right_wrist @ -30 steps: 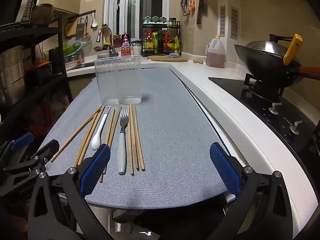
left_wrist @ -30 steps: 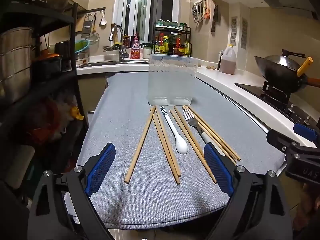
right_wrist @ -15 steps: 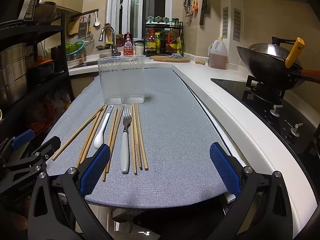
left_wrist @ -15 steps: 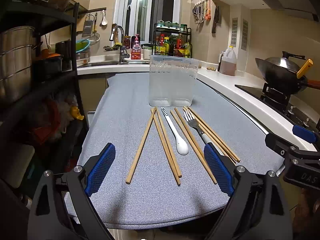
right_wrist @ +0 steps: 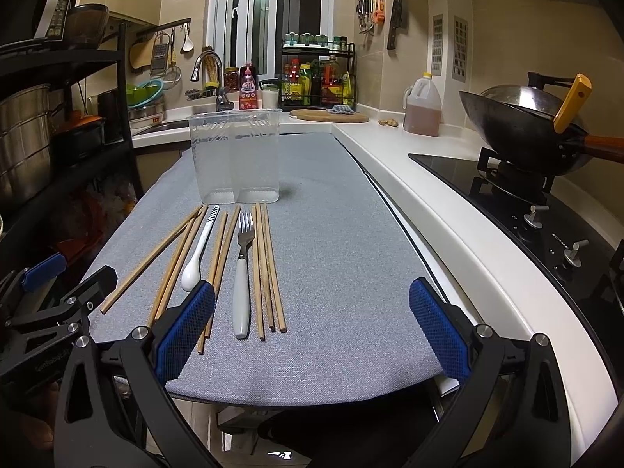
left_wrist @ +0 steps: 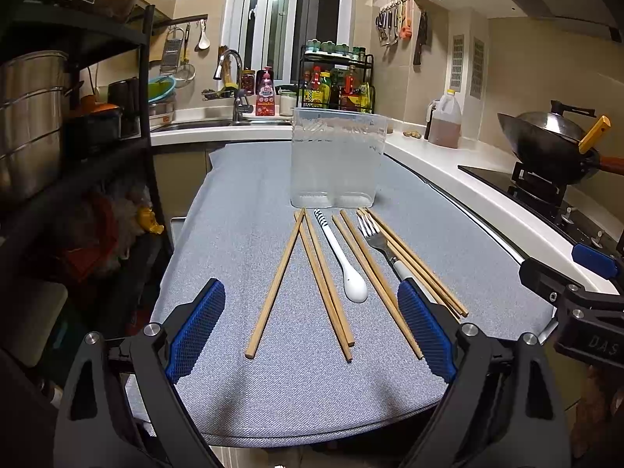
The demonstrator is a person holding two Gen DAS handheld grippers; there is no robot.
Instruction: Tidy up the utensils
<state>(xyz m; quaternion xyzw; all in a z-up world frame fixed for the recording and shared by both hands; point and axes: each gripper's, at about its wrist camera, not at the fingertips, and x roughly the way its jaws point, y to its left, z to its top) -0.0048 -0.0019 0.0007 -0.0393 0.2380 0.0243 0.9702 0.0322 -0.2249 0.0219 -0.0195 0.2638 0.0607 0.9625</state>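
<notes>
Both my grippers, left (left_wrist: 312, 327) and right (right_wrist: 312, 325), spread wide, empty, at the mat's (left_wrist: 241, 202) near edge. Chopsticks (left_wrist: 273, 284), spoon (left_wrist: 345, 259), fork (right_wrist: 242, 269) lie flat before the clear holder (left_wrist: 335, 160).

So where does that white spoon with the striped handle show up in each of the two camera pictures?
Left wrist view: the spoon lies just right of centre, bowl toward the camera, between chopsticks.
Right wrist view: the spoon lies left of centre, just beyond the claw's left blue pad.
Shared landmark: the clear plastic container standing just beyond the spoon's striped end.
</notes>
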